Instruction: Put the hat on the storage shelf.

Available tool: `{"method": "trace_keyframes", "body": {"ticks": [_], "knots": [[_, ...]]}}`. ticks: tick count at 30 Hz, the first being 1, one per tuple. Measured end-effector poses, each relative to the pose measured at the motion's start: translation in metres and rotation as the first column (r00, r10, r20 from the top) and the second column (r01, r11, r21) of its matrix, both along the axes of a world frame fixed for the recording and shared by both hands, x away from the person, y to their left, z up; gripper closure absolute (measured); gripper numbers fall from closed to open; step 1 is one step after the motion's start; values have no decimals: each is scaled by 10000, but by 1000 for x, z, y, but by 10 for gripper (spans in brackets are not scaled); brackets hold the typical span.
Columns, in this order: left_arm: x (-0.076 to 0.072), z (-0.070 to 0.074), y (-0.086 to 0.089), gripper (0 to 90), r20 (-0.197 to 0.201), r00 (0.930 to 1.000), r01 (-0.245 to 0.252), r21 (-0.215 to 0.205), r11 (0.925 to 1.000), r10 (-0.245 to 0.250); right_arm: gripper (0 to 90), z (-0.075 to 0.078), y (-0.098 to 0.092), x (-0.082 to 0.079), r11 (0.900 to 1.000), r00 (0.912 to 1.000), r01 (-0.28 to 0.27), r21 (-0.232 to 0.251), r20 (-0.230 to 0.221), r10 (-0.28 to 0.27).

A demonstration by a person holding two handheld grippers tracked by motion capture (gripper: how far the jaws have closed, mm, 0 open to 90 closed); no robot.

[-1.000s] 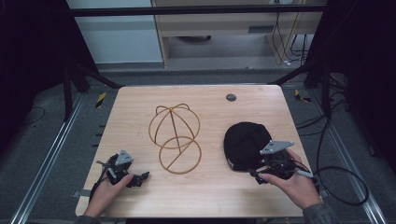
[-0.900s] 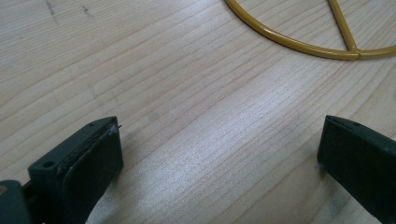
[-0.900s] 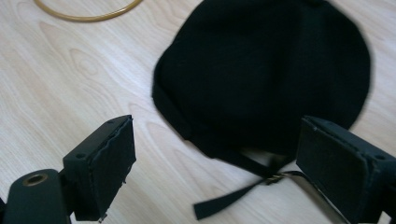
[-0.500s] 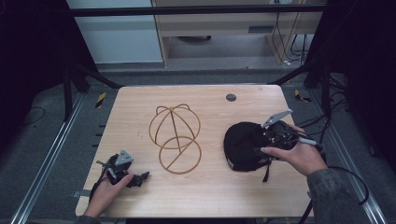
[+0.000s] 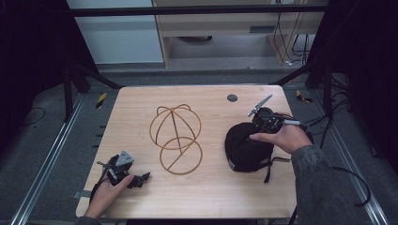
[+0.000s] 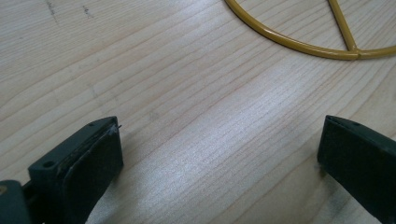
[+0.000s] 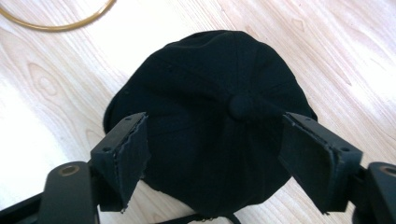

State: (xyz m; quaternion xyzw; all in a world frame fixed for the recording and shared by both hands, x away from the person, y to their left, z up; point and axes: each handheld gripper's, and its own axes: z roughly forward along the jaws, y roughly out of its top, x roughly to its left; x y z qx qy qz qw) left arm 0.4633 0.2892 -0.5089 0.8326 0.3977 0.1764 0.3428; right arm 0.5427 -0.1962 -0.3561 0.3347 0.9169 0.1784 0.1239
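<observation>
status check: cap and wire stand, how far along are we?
Nothing looks done: the black cap lies on the table, apart from the bare yellow wire stand. In hand: the right tool hangs open above the cap's crown, jaws either side of the top button, not gripping. The left tool rests open near the stand's base ring. Presumably left: grasp the cap and seat it on the stand.

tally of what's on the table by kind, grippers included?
Black cap: 1
Yellow wire cap stand: 1
Handheld grippers: 2, the left gripper and the right gripper
Dark round disc set in the tabletop: 1
Total: 5
</observation>
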Motion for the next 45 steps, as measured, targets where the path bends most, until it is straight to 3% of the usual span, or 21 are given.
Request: {"method": "trace_keyframes", "body": {"ticks": [15, 24, 35, 45], "knots": [[0, 0, 0, 0, -1, 10000, 3, 1, 10000, -3, 351, -21, 5, 30, 9996, 9981, -145, -239, -608, 130], [0, 0, 0, 0, -2, 10000, 3, 0, 10000, -3, 452, -27, 6, 35, 9987, 9956, -345, -383, -879, 310], [0, 0, 0, 0, 0, 10000, 2, -3, 10000, -2, 708, -32, 5, 38, 9977, 9891, -636, -251, -1347, 596], [0, 0, 0, 0, 0, 10000, 5, -2, 10000, -5, 731, -28, 9, 32, 9960, 9861, -857, -245, -1448, 812]]}}
